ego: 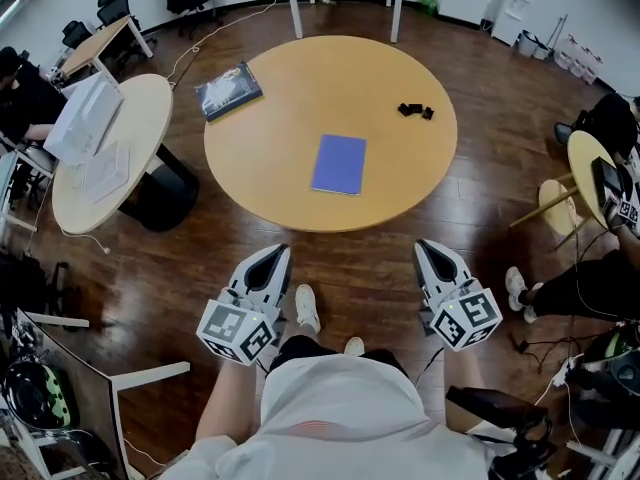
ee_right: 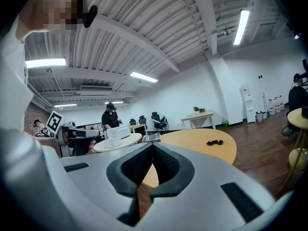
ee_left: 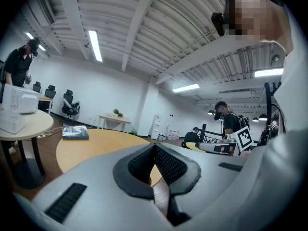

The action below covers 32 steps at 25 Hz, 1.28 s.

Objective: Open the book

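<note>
Book (ego: 339, 164), blue and shut, lies flat near the middle of the round table (ego: 270, 183), its long axis running almost straight away from the person with the far end tipped slightly right. It sits ahead of and between both tools, well apart from each: the left gripper (ego: 274, 252) and the right gripper (ego: 429, 247) hang off the table's near edge, jaws pressed together on nothing. By my reading the left one is slightly nearer, though either could reach forward to a cover edge.
</note>
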Each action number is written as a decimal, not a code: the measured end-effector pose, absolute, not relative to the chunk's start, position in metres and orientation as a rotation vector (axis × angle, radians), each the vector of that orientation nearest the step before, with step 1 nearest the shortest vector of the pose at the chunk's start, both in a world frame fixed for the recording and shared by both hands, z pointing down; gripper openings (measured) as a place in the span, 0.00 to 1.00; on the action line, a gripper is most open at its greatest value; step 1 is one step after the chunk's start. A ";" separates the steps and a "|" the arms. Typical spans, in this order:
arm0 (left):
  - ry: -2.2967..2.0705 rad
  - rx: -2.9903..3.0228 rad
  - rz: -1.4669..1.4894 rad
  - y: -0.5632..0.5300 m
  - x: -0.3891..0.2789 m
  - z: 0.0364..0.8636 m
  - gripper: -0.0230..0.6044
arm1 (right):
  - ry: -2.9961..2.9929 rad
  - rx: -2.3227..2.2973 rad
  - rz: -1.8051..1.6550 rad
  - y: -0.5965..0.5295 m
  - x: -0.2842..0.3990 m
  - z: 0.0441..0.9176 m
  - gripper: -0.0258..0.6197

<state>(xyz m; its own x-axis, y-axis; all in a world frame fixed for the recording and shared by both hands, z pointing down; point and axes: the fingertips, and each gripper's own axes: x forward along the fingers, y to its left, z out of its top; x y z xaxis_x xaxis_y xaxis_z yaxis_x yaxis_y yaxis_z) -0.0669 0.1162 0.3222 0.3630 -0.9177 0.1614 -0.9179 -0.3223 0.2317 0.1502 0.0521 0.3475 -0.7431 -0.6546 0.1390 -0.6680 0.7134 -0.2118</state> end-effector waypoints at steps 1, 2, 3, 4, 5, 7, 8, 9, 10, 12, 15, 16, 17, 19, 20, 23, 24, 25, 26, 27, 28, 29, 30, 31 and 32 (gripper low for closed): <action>-1.615 2.356 0.001 0.107 -0.069 0.324 0.05 | -2.849 1.121 0.381 0.045 0.149 0.348 0.04; -1.601 2.370 0.000 0.097 -0.071 0.325 0.05 | -2.840 1.138 0.376 0.039 0.147 0.348 0.04; -1.587 2.384 -0.003 0.087 -0.074 0.326 0.05 | -2.832 1.155 0.371 0.032 0.144 0.348 0.04; -1.573 2.397 -0.005 0.076 -0.078 0.326 0.05 | -2.826 1.168 0.363 0.025 0.141 0.347 0.04; -1.560 2.409 -0.009 0.066 -0.081 0.327 0.05 | -2.819 1.180 0.355 0.017 0.137 0.346 0.04; -1.530 2.426 -0.019 0.044 -0.091 0.329 0.05 | -2.797 1.206 0.346 0.002 0.130 0.346 0.04; -1.516 2.433 -0.020 0.034 -0.097 0.331 0.05 | -2.781 1.219 0.347 -0.006 0.124 0.347 0.04; -1.502 2.440 -0.016 0.024 -0.106 0.333 0.05 | -2.767 1.230 0.348 -0.014 0.117 0.348 0.04; -1.490 2.445 -0.008 0.014 -0.116 0.336 0.05 | -2.753 1.240 0.350 -0.023 0.107 0.349 0.04; -1.458 2.448 0.009 -0.004 -0.137 0.342 0.05 | -2.733 1.259 0.355 -0.041 0.084 0.347 0.04; -1.391 2.438 0.002 -0.024 -0.164 0.349 0.05 | -2.723 1.286 0.353 -0.060 0.053 0.340 0.04; -1.377 2.436 0.002 -0.031 -0.172 0.352 0.05 | -2.719 1.289 0.354 -0.063 0.044 0.341 0.04; -1.370 2.433 0.003 -0.038 -0.180 0.355 0.05 | -2.711 1.285 0.361 -0.066 0.036 0.344 0.04; -1.360 2.425 -0.001 -0.050 -0.190 0.358 0.05 | -2.688 1.267 0.379 -0.070 0.025 0.354 0.04; -1.351 2.421 -0.004 -0.054 -0.192 0.360 0.05 | -2.675 1.263 0.388 -0.071 0.022 0.358 0.04; -1.318 2.417 0.034 -0.061 -0.189 0.370 0.05 | -2.659 1.286 0.426 -0.078 0.022 0.365 0.04; -1.307 2.418 0.054 -0.063 -0.186 0.374 0.05 | -2.659 1.291 0.436 -0.080 0.023 0.367 0.04; -1.299 2.419 0.067 -0.065 -0.183 0.377 0.05 | -2.658 1.291 0.439 -0.082 0.025 0.368 0.04; -1.296 2.420 0.073 -0.069 -0.178 0.378 0.05 | -2.657 1.288 0.437 -0.085 0.027 0.371 0.04; -1.298 2.422 0.078 -0.074 -0.174 0.379 0.05 | -2.654 1.283 0.437 -0.089 0.031 0.373 0.04; -1.303 2.422 0.087 -0.079 -0.169 0.381 0.05 | -2.651 1.278 0.444 -0.094 0.035 0.377 0.04; -1.306 2.421 0.102 -0.084 -0.163 0.383 0.05 | -2.647 1.275 0.456 -0.097 0.040 0.380 0.04; -1.303 2.420 0.125 -0.089 -0.157 0.386 0.05 | -2.643 1.272 0.469 -0.100 0.045 0.384 0.04; -1.291 2.418 0.154 -0.094 -0.149 0.390 0.05 | -2.641 1.269 0.480 -0.104 0.050 0.388 0.04; -1.271 2.418 0.189 -0.099 -0.139 0.397 0.05 | -2.641 1.266 0.490 -0.109 0.057 0.393 0.04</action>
<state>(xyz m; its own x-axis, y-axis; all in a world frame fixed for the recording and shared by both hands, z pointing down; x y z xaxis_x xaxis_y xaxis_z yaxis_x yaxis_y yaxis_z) -0.1387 -0.0986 0.3965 0.5773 -0.7598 0.2990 -0.8140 -0.5063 0.2848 0.0567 -0.1089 0.3926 -0.6242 -0.7248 0.2916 -0.7811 0.5850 -0.2182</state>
